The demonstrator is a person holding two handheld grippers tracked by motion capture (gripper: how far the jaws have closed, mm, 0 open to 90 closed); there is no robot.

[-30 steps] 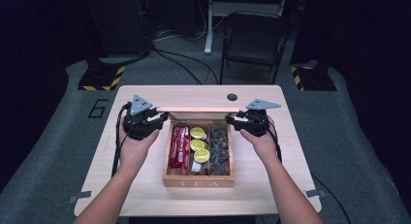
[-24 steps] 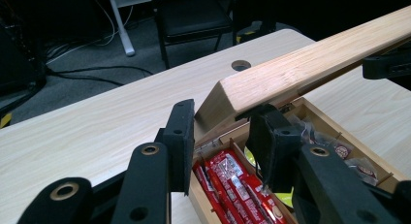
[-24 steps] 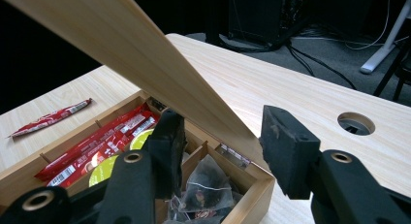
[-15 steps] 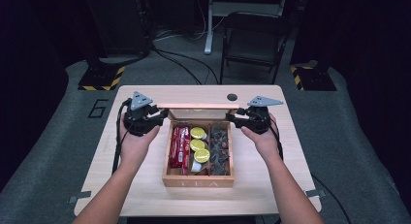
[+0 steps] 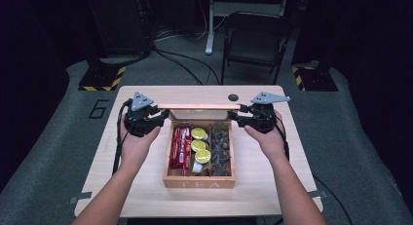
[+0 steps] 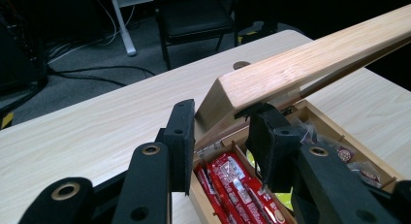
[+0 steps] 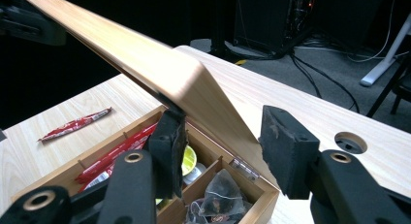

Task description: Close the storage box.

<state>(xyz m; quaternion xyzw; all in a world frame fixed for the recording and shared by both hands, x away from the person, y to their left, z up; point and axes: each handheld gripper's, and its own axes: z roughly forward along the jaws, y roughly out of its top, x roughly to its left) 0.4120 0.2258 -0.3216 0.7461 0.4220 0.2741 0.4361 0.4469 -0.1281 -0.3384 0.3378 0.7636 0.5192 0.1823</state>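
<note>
A wooden tea box (image 5: 199, 182) sits mid-table with its hinged lid (image 5: 199, 106) raised, edge-on to the high view. Inside lie red packets (image 5: 180, 147), yellow-topped cups (image 5: 198, 145) and dark tea bags (image 5: 220, 149). My left gripper (image 5: 163, 117) is at the lid's left corner. In the left gripper view its jaws (image 6: 220, 132) stand open around that corner of the lid (image 6: 291, 69), one jaw under the front edge. My right gripper (image 5: 234, 117) is at the lid's right corner, open (image 7: 220, 132). One jaw is under the lid (image 7: 160, 69), the other is apart from it.
A loose red packet (image 7: 72, 123) lies on the table beside the box. A round cable hole (image 5: 233, 97) is in the tabletop behind the box. A folding chair (image 5: 255, 40) and cables stand on the floor beyond the table's far edge.
Both grippers and the lid's front edge have moved slightly up and away from the person. The lid stands a little more open than before.
</note>
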